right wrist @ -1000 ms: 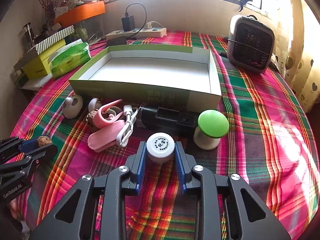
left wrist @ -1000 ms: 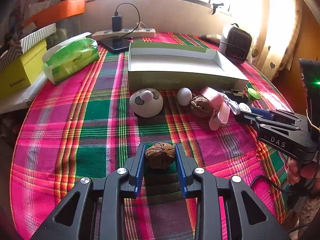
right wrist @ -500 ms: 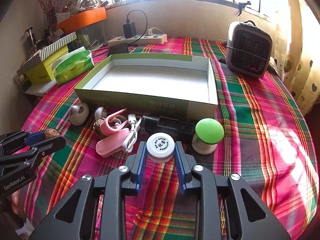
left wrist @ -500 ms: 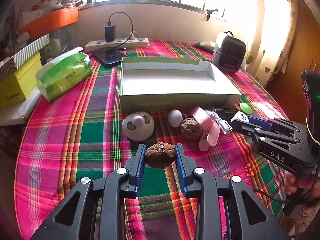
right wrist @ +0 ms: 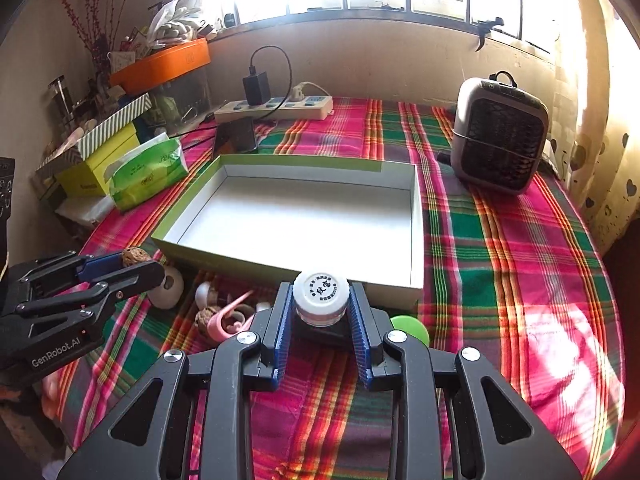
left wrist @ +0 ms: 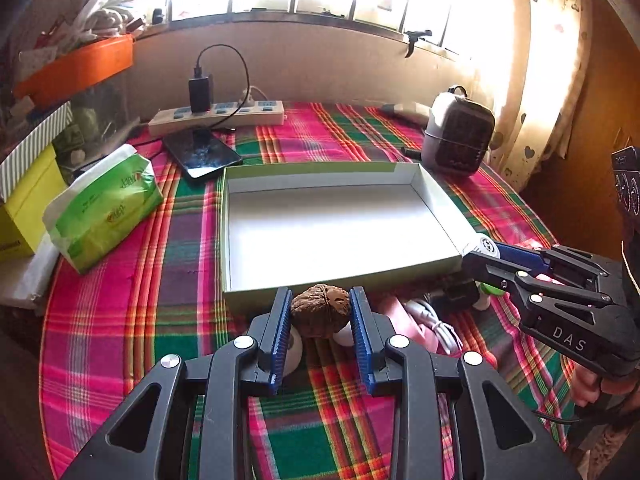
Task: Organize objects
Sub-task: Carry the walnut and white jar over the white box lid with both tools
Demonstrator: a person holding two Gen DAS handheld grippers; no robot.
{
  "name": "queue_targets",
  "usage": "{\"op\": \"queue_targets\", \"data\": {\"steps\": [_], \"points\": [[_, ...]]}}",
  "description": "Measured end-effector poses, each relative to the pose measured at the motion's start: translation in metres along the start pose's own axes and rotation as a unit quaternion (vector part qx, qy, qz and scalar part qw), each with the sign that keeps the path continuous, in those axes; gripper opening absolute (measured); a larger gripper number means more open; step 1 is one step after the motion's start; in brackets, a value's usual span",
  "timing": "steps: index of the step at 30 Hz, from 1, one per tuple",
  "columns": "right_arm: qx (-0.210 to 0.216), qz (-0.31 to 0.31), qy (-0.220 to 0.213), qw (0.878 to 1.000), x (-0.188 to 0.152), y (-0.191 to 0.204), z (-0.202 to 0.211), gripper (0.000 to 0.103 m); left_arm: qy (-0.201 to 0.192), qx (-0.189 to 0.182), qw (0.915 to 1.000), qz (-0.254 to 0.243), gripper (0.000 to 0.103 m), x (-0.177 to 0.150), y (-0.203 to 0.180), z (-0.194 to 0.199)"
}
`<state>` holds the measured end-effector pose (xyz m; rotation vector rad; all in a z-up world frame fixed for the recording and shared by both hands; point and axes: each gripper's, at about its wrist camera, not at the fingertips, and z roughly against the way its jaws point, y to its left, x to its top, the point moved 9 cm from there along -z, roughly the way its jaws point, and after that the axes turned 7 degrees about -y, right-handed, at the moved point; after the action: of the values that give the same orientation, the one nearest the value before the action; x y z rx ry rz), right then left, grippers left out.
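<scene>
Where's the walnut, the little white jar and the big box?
walnut (left wrist: 320, 310): left wrist view, its wrinkled shell.
white jar (right wrist: 321, 292): right wrist view, its lid.
box (right wrist: 304, 220): right wrist view, its white floor.

Plaid tablecloth (right wrist: 500, 248) covering the table; at 12 o'clock, a white power strip (right wrist: 276, 107) along the wall with a black charger (right wrist: 256, 87) plugged in, and a dark phone (left wrist: 202, 154) lying just before it; at 2 o'clock, a small grey heater (right wrist: 500, 136); at 10 o'clock, a green tissue pack (right wrist: 148, 174) beside a yellow box (right wrist: 94, 168); above these, an orange tray (right wrist: 160, 64); a heart-patterned curtain (right wrist: 600, 152) at 3 o'clock.
</scene>
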<state>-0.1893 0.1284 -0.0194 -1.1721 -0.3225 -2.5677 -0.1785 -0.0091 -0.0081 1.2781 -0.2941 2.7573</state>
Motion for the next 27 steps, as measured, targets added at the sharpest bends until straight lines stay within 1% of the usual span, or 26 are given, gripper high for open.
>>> {"op": "queue_targets", "data": {"steps": [4,9,16,19,27], "points": [[-0.003,0.002,-0.002,1.000,0.015,-0.002,-0.010,0.029,0.000,0.002,1.0000,-0.002,0.027,0.015,0.003,-0.012],[-0.003,0.002,0.008,1.000,0.029,-0.004,-0.027,0.029,0.001,0.000,1.0000,-0.009,0.027,0.032,0.007,-0.030],[-0.002,-0.005,0.025,1.000,0.048,-0.008,-0.057,0.029,0.023,0.003,0.9997,-0.002,0.027,0.046,0.014,-0.063],[-0.006,-0.007,0.034,0.999,0.052,-0.011,-0.071,0.029,0.030,0.006,0.9995,-0.012,0.027,0.051,0.016,-0.077],[-0.013,-0.006,0.061,0.998,0.055,-0.018,-0.104,0.029,0.052,0.012,0.9985,-0.013,0.027,0.061,0.023,-0.114]]}}
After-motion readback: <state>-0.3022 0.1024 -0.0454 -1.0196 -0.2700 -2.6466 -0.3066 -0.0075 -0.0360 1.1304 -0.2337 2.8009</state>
